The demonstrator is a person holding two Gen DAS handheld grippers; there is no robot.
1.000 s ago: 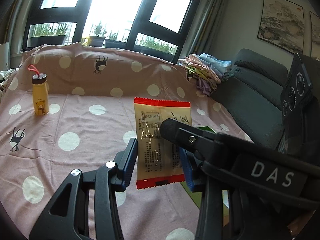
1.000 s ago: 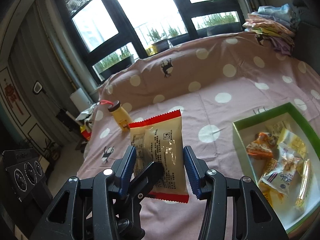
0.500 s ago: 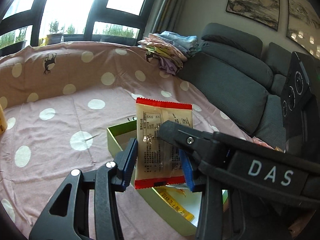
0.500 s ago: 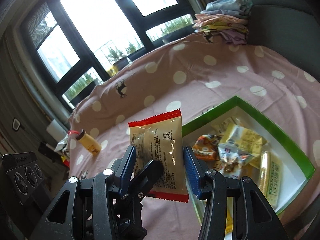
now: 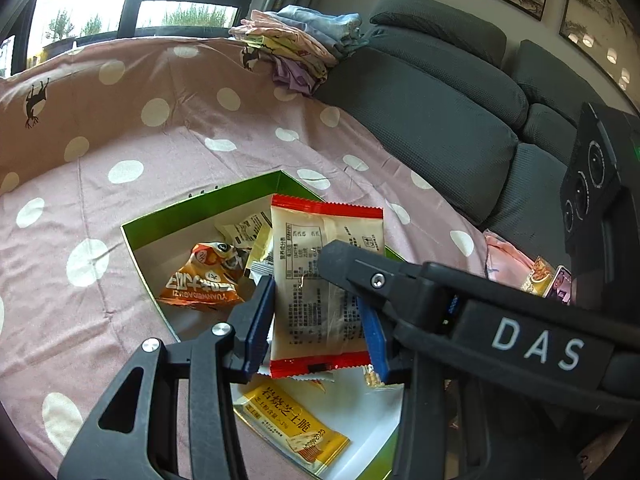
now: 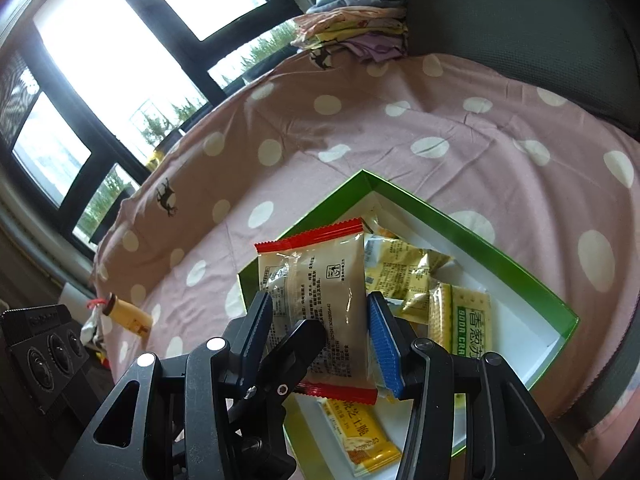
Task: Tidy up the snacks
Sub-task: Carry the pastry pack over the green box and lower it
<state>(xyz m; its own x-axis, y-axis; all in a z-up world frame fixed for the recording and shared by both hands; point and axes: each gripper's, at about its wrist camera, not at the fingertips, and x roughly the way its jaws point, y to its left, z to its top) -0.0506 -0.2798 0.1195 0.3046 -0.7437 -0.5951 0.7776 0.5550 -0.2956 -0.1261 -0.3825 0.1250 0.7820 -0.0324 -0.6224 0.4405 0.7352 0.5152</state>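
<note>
**Snack packet now over the green box**

Biggest change from a second ago: back then the packet (image 5: 326, 284) hung over bare spotted cloth with the little yellow bottle (image 6: 127, 315) off to one side, and the box was barely in shot. Now both views look down into the green box (image 6: 472, 236), with the packet held just above its contents. The bottle only shows in the right view, lying far left near the cloth's edge.

Both tools grip the same packet. The left gripper (image 5: 318, 330) is pinching it by its long edges, blue pads pressed against the sides, and the right gripper (image 6: 320, 336) is clamped on it the same way. Neither grip has changed width across the frames.

Hard to see: the packet blocks the middle of the box, so I can't tell what's under it. In the left view the other tool's black arm crosses the right side and covers the box's near right corner. Small print on the wrappers is unreadable.

Textures: the packet is shiny, crinkly beige film with red serrated seals at both ends. The box is stiff card, green outside, white inside, straight walls. In it lie a crumpled orange bag (image 5: 202, 280), a flat yellow bar wrapper (image 5: 292, 426) and a cracker pack (image 6: 460, 320). The pink cloth (image 5: 100, 208) is soft, wrinkled, with white dots. A grey ribbed sofa (image 5: 440, 120) sits behind, folded clothes (image 5: 296, 48) stacked at its end.
</note>
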